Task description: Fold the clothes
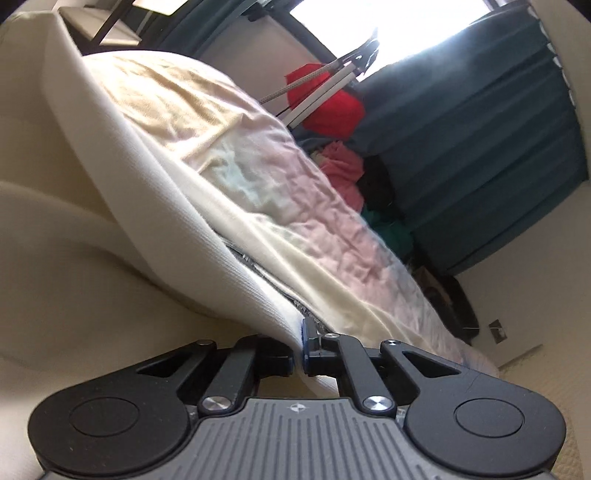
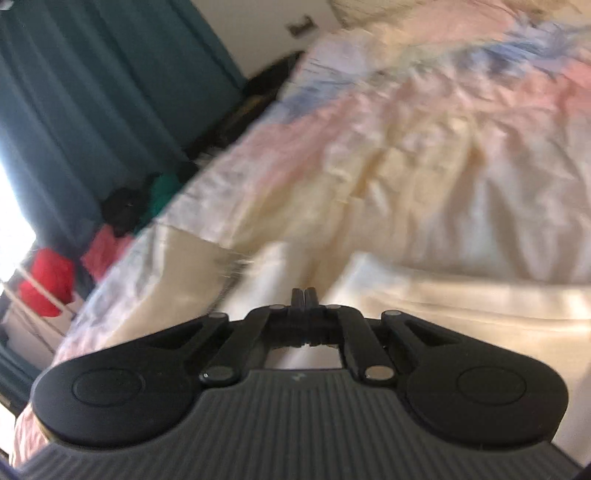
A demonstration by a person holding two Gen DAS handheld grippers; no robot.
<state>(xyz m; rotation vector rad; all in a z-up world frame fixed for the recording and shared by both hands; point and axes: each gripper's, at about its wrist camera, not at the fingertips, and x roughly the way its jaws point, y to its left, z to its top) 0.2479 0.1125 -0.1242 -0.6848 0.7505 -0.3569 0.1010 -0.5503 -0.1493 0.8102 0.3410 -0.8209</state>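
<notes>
My left gripper (image 1: 299, 350) is clamped on a cream garment (image 1: 155, 192): its edge runs down between the two pads, and the cloth rises from there as a taut, ribbed sheet toward the upper left. A dark zipper (image 1: 255, 269) shows along the fold just above the pads. My right gripper (image 2: 305, 295) has its fingers pressed together, tips touching; I see no cloth pinched between them (this view is blurred, so a thin layer could escape me). The same cream cloth (image 2: 461, 306) lies under and around the right gripper's tips, spread in folds.

Beyond the garment is the bed (image 2: 424, 129), covered by a crumpled sheet in pale pink, cream and blue patches. In the left view the lifted garment overlaps the bed's near side, and the sheet slopes away toward the lower right.

Past the bed's far edge sits a pile of clothes (image 1: 341, 171): pink, black and green pieces bunched together on the floor side. Just above it a red cloth (image 1: 328, 107) hangs on a white rack (image 1: 325, 90). Behind those hangs a teal curtain (image 1: 480, 155), with a bright window (image 1: 406, 22) over it.
</notes>
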